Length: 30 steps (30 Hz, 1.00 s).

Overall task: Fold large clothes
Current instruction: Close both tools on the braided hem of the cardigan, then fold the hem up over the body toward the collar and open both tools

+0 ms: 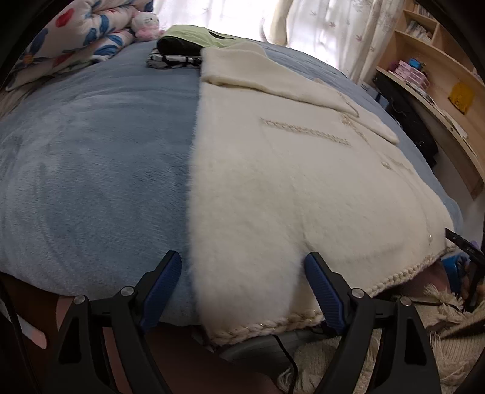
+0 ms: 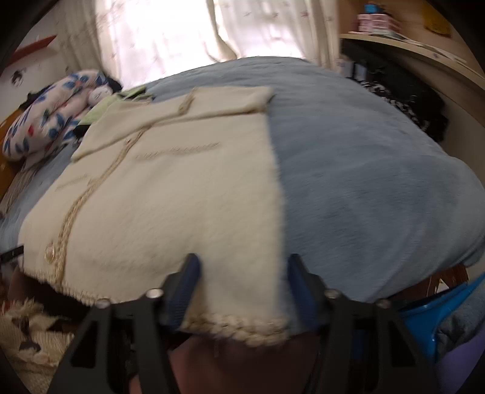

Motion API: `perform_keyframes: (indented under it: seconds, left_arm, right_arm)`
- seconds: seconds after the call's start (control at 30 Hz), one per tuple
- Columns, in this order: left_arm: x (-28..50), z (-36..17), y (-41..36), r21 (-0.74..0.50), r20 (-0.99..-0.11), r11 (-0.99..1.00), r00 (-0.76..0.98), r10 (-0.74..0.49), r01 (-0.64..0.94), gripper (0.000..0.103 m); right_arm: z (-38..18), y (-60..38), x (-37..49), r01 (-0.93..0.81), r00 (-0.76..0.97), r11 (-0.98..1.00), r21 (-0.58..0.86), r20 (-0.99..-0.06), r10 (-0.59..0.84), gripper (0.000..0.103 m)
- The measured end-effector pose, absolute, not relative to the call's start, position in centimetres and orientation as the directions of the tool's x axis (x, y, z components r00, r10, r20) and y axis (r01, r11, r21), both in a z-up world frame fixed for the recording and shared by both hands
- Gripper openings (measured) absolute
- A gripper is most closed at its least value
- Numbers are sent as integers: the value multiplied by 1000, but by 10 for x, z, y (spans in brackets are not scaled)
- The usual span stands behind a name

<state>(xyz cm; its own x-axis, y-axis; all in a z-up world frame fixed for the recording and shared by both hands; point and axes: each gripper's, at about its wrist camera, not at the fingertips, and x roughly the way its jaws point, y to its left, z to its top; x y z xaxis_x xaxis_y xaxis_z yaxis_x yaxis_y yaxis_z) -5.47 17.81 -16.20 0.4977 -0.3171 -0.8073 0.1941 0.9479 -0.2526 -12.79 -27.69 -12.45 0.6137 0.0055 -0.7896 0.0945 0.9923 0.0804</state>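
A fluffy cream cardigan (image 1: pixel 288 181) lies flat on the blue blanket (image 1: pixel 91 166) of a bed, sleeves folded in across the chest, its braided hem at the near edge. My left gripper (image 1: pixel 242 257) is open and straddles the hem's left corner: one finger rests over the blanket, the other touches the cream cloth. The right wrist view is blurred. In it the cardigan (image 2: pixel 169 206) shows its button band and right side edge. My right gripper (image 2: pixel 245 260) stands open astride the hem's right corner, cloth between the fingers, pads apart from it.
At the bed's head lie a flowered quilt (image 1: pixel 75 33), a pink plush toy (image 1: pixel 147 24) and a stack of folded clothes (image 1: pixel 178 51). A wooden desk with shelves (image 1: pixel 439 91) runs along the right. A fringed rug (image 1: pixel 439 333) and a blue stool (image 2: pixel 439 306) are below the bed edge.
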Motion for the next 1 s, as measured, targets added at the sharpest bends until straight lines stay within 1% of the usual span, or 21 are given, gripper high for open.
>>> perform_keyframes:
  seconds: [0.07, 0.1, 0.17, 0.2, 0.23, 0.27, 0.3, 0.37, 0.47, 0.63, 0.73, 0.87, 1.0]
  left_arm:
    - [-55, -162, 175, -249, -810, 946, 491, -320, 206, 74]
    - [-55, -162, 173, -244, -814, 946, 485, -320, 213, 66]
    - [-55, -162, 171, -238, -815, 946, 485, -317, 219, 49]
    - [-55, -162, 170, -242, -814, 944, 482, -323, 223, 27]
    - [-54, -161, 170, -270, -809, 936, 474, -348, 226, 15]
    - [-53, -159, 171, -300, -805, 931, 468, -364, 208, 13]
    - [-53, -158, 171, -314, -805, 930, 466, -368, 192, 10]
    - [-52, -153, 170, -328, -801, 930, 473, -367, 168, 9]
    - [-49, -143, 172, -377, -782, 918, 487, -388, 125, 9]
    - [-34, -99, 178, -484, -690, 870, 571, -445, 93, 8]
    - [-7, -66, 179, -549, -621, 830, 615, -486, 102, 8]
    - [40, -42, 169, -566, -587, 817, 643, -493, 110, 8]
    - [99, -36, 156, -568, -588, 820, 664, -463, 69, 9]
  right_arm:
    - [-127, -270, -126, 82, 608, 996, 47, -794, -13, 43]
    - [-129, -269, -125, 78, 605, 996, 51, -796, -7, 39]
    - [-130, -266, -122, 80, 598, 996, 50, -801, -8, 35]
    - [-130, -264, -121, 75, 598, 996, 52, -801, -3, 27]
    - [-129, -263, -121, 71, 597, 996, 56, -802, 2, 21]
    - [-128, -259, -119, 71, 593, 996, 48, -805, -4, 16]
    - [-125, -256, -118, 72, 593, 997, 29, -805, -19, 15]
    - [-120, -252, -117, 68, 596, 998, 13, -803, -30, 15]
    - [-103, -256, -116, 72, 624, 996, 51, -782, -5, 14]
    - [-53, -271, -103, 96, 720, 980, 174, -692, 53, 14]
    - [-25, -277, -85, 74, 761, 967, 242, -640, 102, 14]
    - [1, -273, -35, 43, 783, 965, 260, -608, 129, 14]
    - [3, -277, 34, 104, 764, 951, 291, -636, 111, 14]
